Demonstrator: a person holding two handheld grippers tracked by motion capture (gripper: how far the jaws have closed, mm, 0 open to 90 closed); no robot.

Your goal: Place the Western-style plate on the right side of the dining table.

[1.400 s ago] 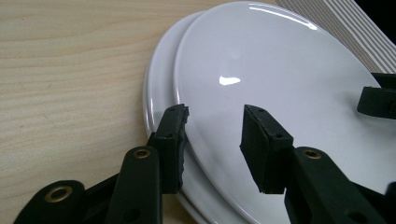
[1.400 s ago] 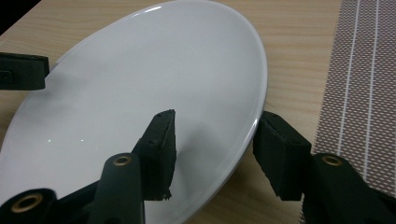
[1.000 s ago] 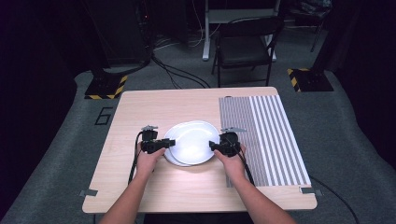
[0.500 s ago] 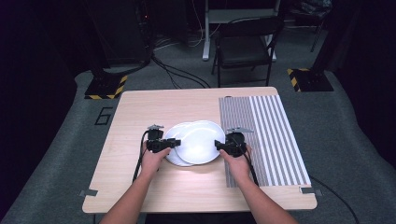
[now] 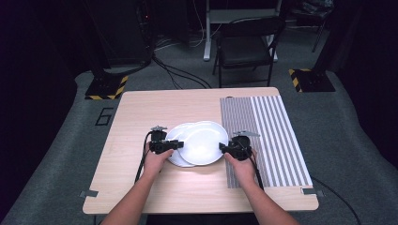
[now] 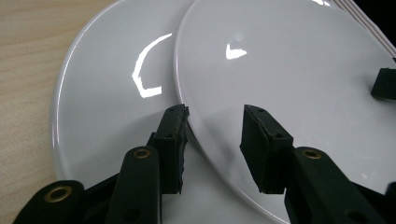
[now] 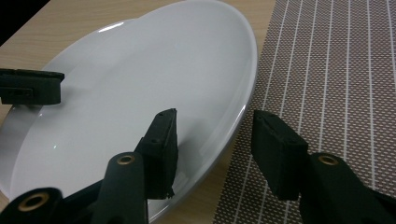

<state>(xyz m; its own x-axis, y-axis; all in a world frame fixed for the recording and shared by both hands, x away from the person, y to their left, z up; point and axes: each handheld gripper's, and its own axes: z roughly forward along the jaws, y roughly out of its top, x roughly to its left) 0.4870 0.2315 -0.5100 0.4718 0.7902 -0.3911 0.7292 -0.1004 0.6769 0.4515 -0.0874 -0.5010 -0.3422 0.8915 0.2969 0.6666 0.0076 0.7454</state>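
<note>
At table centre (image 5: pixel 141 178), we see two white plates overlapping: upper plate (image 5: pixel 202 142) shifted toward 3 o'clock over lower plate (image 5: pixel 174 136), its edge near striped mat (image 5: pixel 272 136). Left gripper (image 5: pixel 174 146) at 9 o'clock of upper plate, jaws parted, straddling its rim (image 6: pixel 205 140). Right gripper (image 5: pixel 225 149) at 3 o'clock, jaws spread either side of rim (image 7: pixel 238 116), not clamped. We see hands (image 5: pixel 157 161) behind both.

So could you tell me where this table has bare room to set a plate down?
The striped mat is bare beyond the right gripper. The wooden table is free along its far edge, down its left side and near the person. The middle is crowded: two overlapping white plates sit between the left gripper and the right one.
</note>
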